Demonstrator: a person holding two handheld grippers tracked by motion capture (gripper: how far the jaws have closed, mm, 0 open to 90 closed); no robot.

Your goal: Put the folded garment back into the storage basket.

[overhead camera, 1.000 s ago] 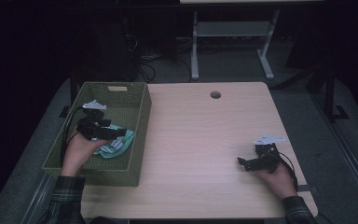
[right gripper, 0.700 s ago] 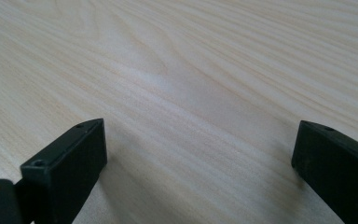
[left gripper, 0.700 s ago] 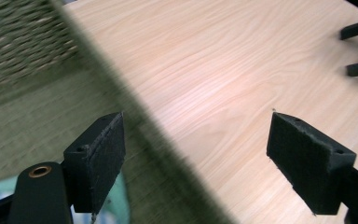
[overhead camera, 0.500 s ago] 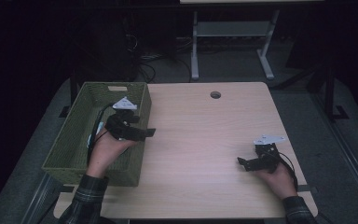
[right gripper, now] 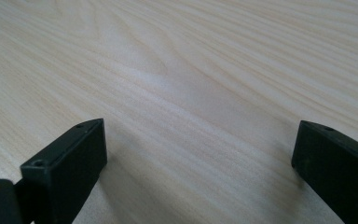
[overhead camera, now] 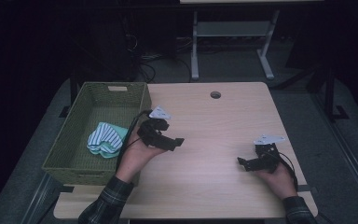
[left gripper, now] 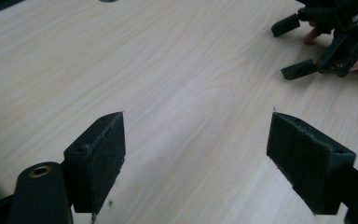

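Black jaws of the right gripper [overhead camera: 243, 163] stand spread above the wooden table [overhead camera: 223, 121], holding nothing. Farther, the left gripper [overhead camera: 176, 142] is spread too. Beyond it, the striped cloth [overhead camera: 103, 140] lies inside the green basket [overhead camera: 74, 135].

Far side of the striped cloth [overhead camera: 103, 140] behind the basket [overhead camera: 63, 142] wall — pattern too small to tell

basket [overhead camera: 70, 140]: 1 | folded cloths [overhead camera: 104, 139]: 1 pile | hand-held grippers [overhead camera: 164, 138]: 2 | table [overhead camera: 214, 135]: 1

High view dim, its surroundings near black; table [overhead camera: 223, 121] evenly lit, gripper views sharp with soft shadows
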